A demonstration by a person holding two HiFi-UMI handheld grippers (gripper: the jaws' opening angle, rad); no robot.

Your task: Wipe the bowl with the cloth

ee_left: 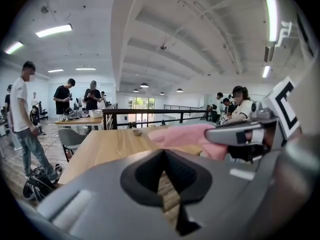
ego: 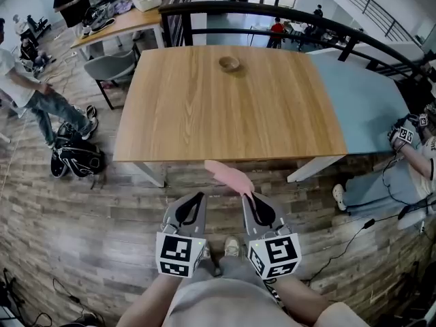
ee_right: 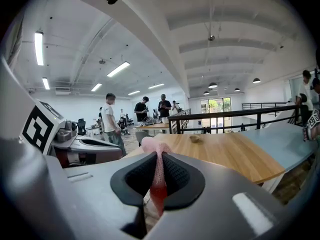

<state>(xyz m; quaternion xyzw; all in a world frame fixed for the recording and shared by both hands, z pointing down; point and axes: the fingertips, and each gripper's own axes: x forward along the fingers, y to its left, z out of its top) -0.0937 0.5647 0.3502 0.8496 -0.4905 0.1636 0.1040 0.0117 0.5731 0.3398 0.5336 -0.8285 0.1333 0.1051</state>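
The bowl [ego: 229, 63] stands near the far edge of the bench [ego: 204, 121], and a grey chair [ego: 112, 67] stands off its far left corner. Before the near edge, the right hand-held gripper [ego: 251, 197] points slightly down and is closed on the pink cloth [ego: 230, 176]. Just beside it, the left hand-held gripper [ego: 197, 197] is closed on nothing.

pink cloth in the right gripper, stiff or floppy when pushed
Probably floppy: the cloth squeezes thin in the right gripper, whose jaws are shut on it, and sticks out in a soft fold. Likely light, since that one pinch carries it. It may bunch up when pushed.
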